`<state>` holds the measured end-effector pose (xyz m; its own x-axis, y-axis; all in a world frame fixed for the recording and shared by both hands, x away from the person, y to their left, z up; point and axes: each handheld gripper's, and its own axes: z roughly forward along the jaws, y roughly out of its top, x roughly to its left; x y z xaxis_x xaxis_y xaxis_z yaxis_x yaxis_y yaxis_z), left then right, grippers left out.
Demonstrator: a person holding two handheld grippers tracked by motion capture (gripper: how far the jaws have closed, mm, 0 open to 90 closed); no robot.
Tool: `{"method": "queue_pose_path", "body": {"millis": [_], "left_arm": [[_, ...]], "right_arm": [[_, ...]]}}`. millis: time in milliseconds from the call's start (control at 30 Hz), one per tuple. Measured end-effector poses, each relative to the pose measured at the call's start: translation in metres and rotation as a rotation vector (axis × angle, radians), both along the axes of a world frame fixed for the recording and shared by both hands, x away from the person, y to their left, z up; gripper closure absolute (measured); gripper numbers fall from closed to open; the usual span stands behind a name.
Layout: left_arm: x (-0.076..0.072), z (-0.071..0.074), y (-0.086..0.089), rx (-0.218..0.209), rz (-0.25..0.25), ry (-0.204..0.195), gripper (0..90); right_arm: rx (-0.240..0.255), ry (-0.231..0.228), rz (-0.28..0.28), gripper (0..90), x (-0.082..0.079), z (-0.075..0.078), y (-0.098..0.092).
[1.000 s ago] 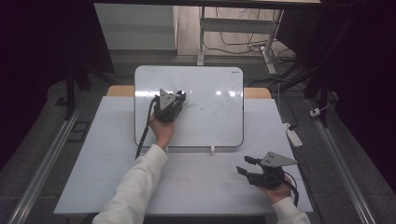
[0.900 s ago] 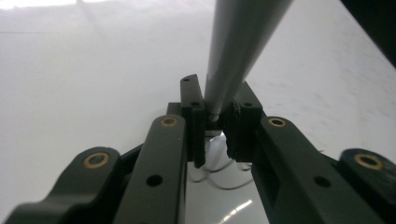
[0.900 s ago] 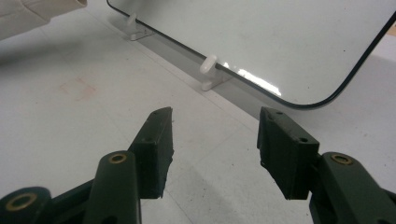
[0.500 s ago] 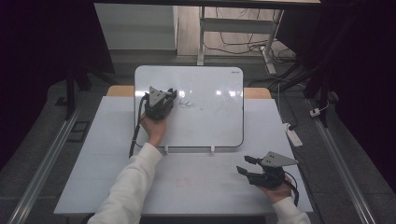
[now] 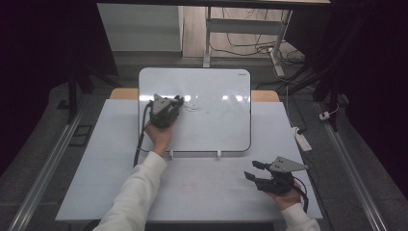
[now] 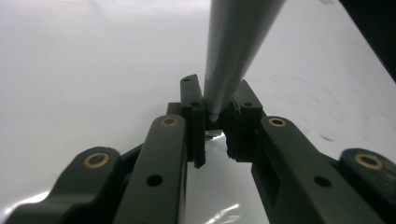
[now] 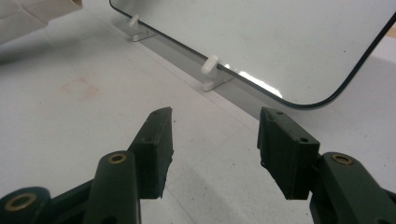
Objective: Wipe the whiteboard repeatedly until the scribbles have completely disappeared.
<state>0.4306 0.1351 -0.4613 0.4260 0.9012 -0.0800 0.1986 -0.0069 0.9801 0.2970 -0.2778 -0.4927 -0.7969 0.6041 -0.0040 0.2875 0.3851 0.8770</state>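
In the high view the left gripper sits at ten o'clock on the glossy white rectangular whiteboard. Its own view shows it clamped on a slim grey marker. At five o'clock on the worktop, the right gripper stands apart, empty.

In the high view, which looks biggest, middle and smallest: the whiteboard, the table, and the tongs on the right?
1. table
2. whiteboard
3. right tongs
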Motion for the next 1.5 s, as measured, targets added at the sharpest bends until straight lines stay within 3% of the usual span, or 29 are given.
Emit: {"method": "queue_pose_path", "body": {"millis": [67,100,133,200,300,333,367,400,467,500,567,600,633,667,767,800,867,967,1000,1033,1100,1200,1300,1333,1367,1400,1500], "left_arm": [[-0.001,-0.001,-0.003,-0.001,0.005,-0.001,78.3],[-0.002,-0.002,-0.012,0.008,-0.020,0.001,78.3],[-0.004,-0.006,-0.033,0.037,-0.066,0.000,78.3],[-0.007,-0.009,-0.053,0.096,-0.094,-0.015,78.3],[-0.004,-0.006,-0.048,0.094,-0.085,-0.024,78.3],[0.002,0.001,-0.028,0.042,-0.033,-0.010,78.3],[0.002,0.001,-0.028,0.042,-0.033,-0.010,78.3],[0.006,0.004,-0.013,-0.014,-0.018,0.004,78.3],[0.006,0.004,-0.015,-0.001,-0.018,0.002,78.3],[0.005,0.003,-0.022,0.013,-0.032,0.003,78.3],[0.002,-0.004,-0.051,0.031,-0.099,0.005,78.3],[0.002,-0.004,-0.051,0.031,-0.099,0.005,78.3],[-0.001,-0.008,-0.072,0.057,-0.138,0.003,78.3],[-0.002,-0.008,-0.078,0.075,-0.143,-0.003,78.3],[-0.002,-0.007,-0.073,0.078,-0.139,-0.006,78.3],[0.001,-0.004,-0.055,0.063,-0.106,-0.002,78.3],[0.003,-0.001,-0.037,0.032,-0.078,0.002,78.3],[0.003,-0.001,-0.037,0.028,-0.073,0.004,78.3],[0.001,-0.004,-0.052,0.038,-0.105,0.007,78.3],[0.001,-0.004,-0.052,0.038,-0.105,0.007,78.3],[-0.006,-0.013,-0.090,0.090,-0.178,0.006,78.3],[-0.010,-0.015,-0.103,0.116,-0.189,-0.001,78.3],[-0.007,-0.013,-0.094,0.106,-0.186,0.009,78.3],[-0.006,-0.009,-0.077,0.106,-0.145,0.002,78.3],[-0.006,-0.009,-0.077,0.106,-0.145,0.002,78.3],[-0.004,-0.007,-0.059,0.070,-0.126,0.016,78.3],[-0.005,-0.007,-0.058,0.072,-0.119,0.014,78.3]], "right_arm": [[0.004,-0.005,-0.003,45.1,0.000,0.001,-0.001],[0.006,-0.006,-0.004,45.1,-0.001,0.002,0.000],[0.004,-0.008,-0.004,45.1,-0.001,0.002,0.000],[0.001,-0.006,-0.001,45.1,0.000,0.002,0.002],[-0.005,-0.001,0.002,45.0,0.000,0.000,0.003],[-0.007,-0.002,0.005,45.1,0.000,0.000,0.003],[-0.005,-0.003,0.004,45.1,-0.001,0.000,0.003],[-0.002,-0.005,0.003,45.0,-0.002,0.001,0.002],[0.005,-0.005,-0.002,45.0,-0.001,0.002,0.000],[0.008,-0.004,-0.003,45.0,0.000,0.002,0.000],[0.006,-0.003,-0.002,45.1,0.000,0.002,0.001],[0.002,-0.004,-0.001,45.0,0.000,0.001,0.002],[-0.001,-0.005,0.001,45.0,-0.001,0.001,0.003],[-0.003,-0.005,0.001,45.0,-0.001,0.001,0.003],[-0.001,-0.005,0.002,45.0,-0.001,0.001,0.003],[0.001,-0.004,-0.001,45.0,-0.001,0.001,0.000],[0.004,-0.006,-0.005,45.0,-0.001,0.001,-0.002],[0.007,-0.006,-0.008,45.0,-0.002,0.002,-0.003],[0.006,-0.006,-0.007,45.0,-0.002,0.002,-0.002],[0.005,-0.008,-0.005,45.0,-0.002,0.002,-0.001],[-0.003,-0.011,-0.002,45.0,-0.002,0.002,0.001],[-0.001,-0.008,0.000,44.9,-0.002,0.002,0.002],[-0.002,-0.008,-0.002,45.0,-0.003,0.001,0.001],[0.002,-0.008,-0.002,44.9,-0.003,0.001,0.000],[0.003,-0.007,-0.003,45.0,-0.003,0.001,0.000],[0.004,-0.006,-0.004,45.0,-0.003,0.001,-0.001],[0.004,-0.005,-0.003,44.9,-0.002,0.001,0.000]]}}
